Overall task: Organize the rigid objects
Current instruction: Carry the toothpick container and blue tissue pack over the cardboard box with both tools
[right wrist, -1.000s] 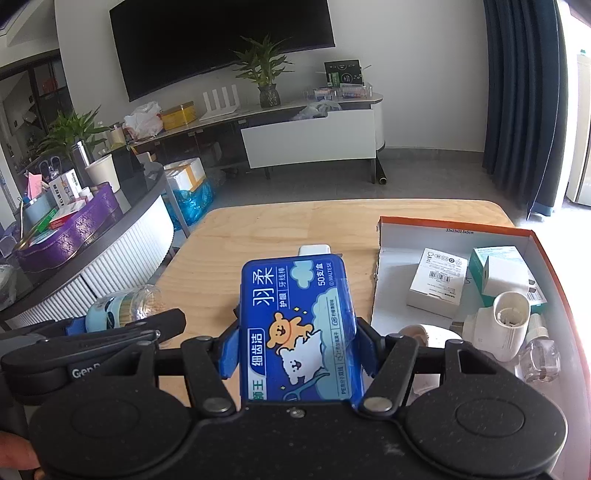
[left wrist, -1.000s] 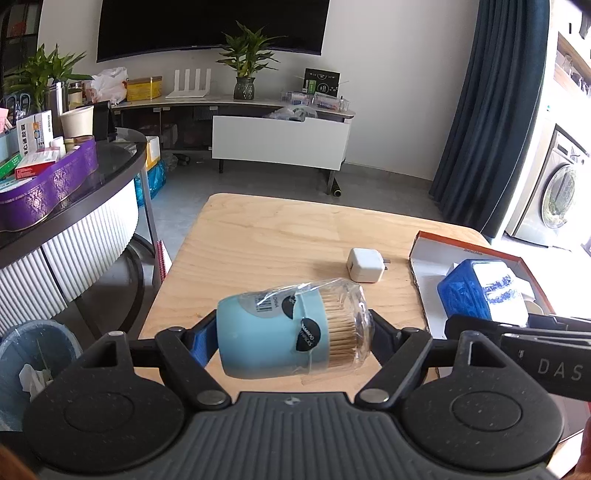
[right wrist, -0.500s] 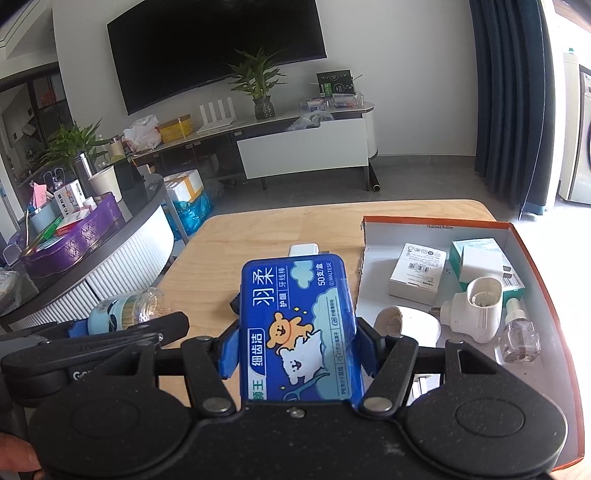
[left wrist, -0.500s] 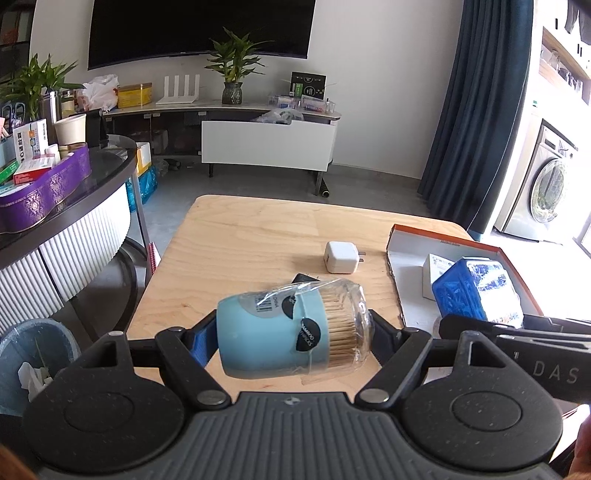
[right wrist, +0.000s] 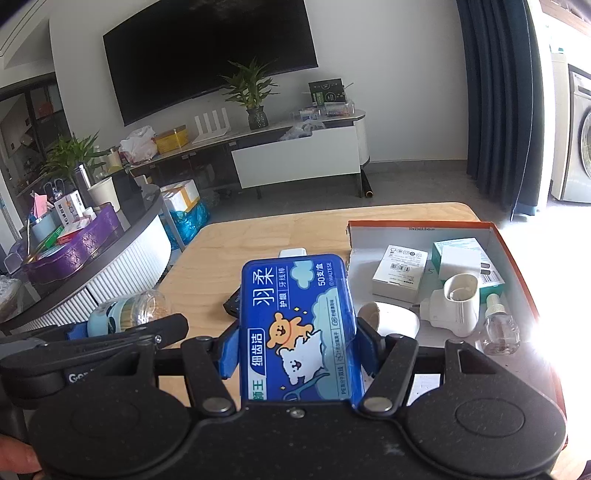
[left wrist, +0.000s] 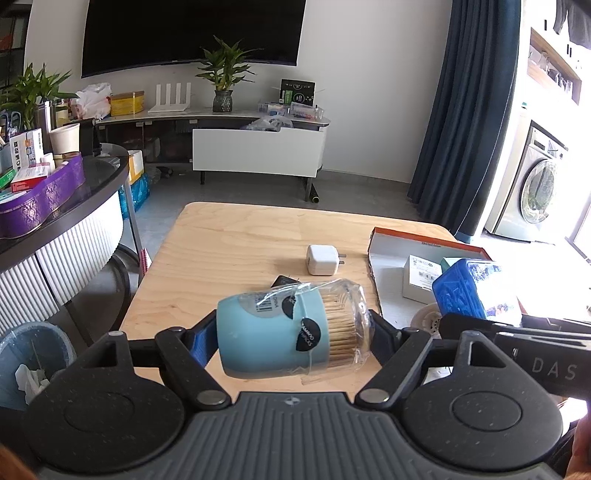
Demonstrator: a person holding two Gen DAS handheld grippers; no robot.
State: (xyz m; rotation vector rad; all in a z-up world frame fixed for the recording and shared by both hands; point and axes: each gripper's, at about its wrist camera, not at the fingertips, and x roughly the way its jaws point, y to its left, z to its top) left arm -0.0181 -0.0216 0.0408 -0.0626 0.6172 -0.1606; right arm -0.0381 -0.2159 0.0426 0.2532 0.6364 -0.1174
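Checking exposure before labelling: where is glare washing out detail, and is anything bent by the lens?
Right wrist view: daylight blows out the orange-rimmed box at its right edge. Left wrist view: the same glare beside the washing machine; the curtain bows from fisheye distortion.

A big black TV [left wrist: 192, 33] is hanging on the wall. A plant [left wrist: 223, 79] is sitting on the shelf [left wrist: 207, 118] under it. A blue curtain [left wrist: 472, 110] is hanging beside a washer [left wrist: 539, 184]. A bin [left wrist: 33, 354] is standing on the floor.
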